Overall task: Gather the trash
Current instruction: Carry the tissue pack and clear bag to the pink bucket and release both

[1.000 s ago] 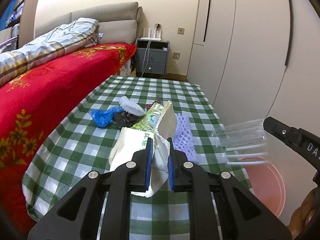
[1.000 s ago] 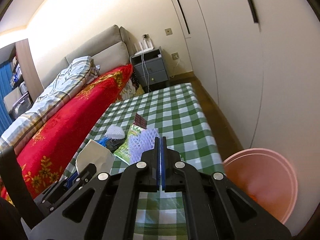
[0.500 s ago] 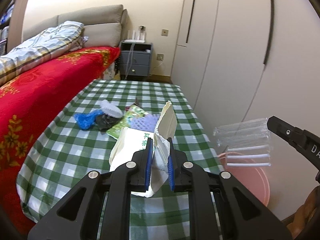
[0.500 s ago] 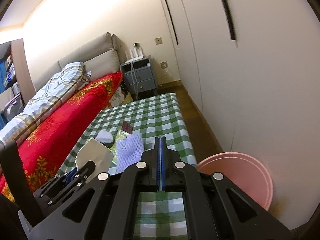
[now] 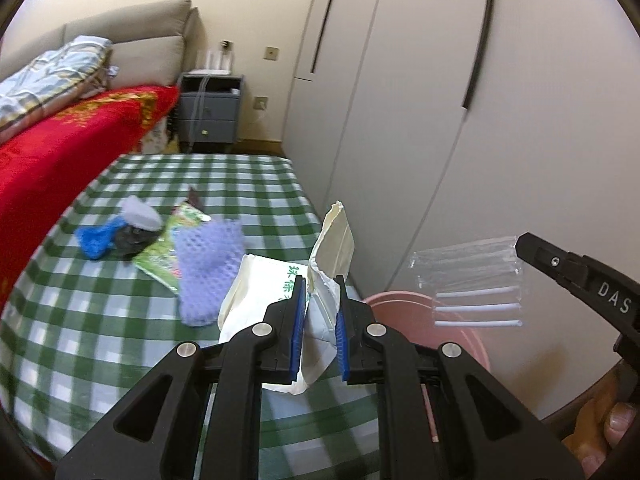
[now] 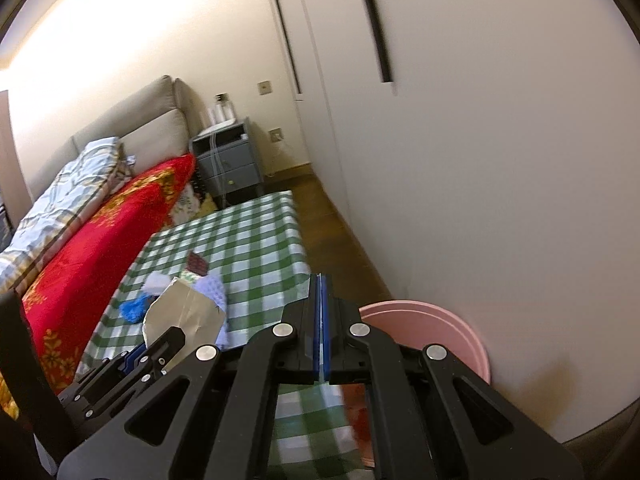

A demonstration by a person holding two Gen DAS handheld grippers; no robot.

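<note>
My left gripper [image 5: 320, 285] is shut on a crumpled white paper bag [image 5: 264, 280] with green print, held above the near end of the green checked table [image 5: 100, 344]. At the right, my right gripper [image 5: 522, 245] is shut on a clear plastic packet [image 5: 468, 280] with white sticks in it. The packet hangs over a pink bin [image 5: 396, 308] on the floor beside the table. In the right wrist view the right gripper [image 6: 321, 280] has its pads together, the pink bin [image 6: 436, 320] is just beyond them, and the white bag [image 6: 184, 312] shows at the left.
Loose trash lies mid-table: a purple foam net [image 5: 208, 260], a green wrapper [image 5: 168, 248], a blue scrap [image 5: 94, 240], a white foam net [image 5: 140, 212] and a dark packet [image 6: 198, 264]. A red-covered bed [image 5: 48, 160] flanks the left, wardrobe doors [image 5: 400, 100] the right, a grey nightstand [image 5: 208, 116] behind.
Both grippers have swung to the right with their loads. The table and its trash slid left in both views, and the pink bin now sits closer and larger under the packet.
</note>
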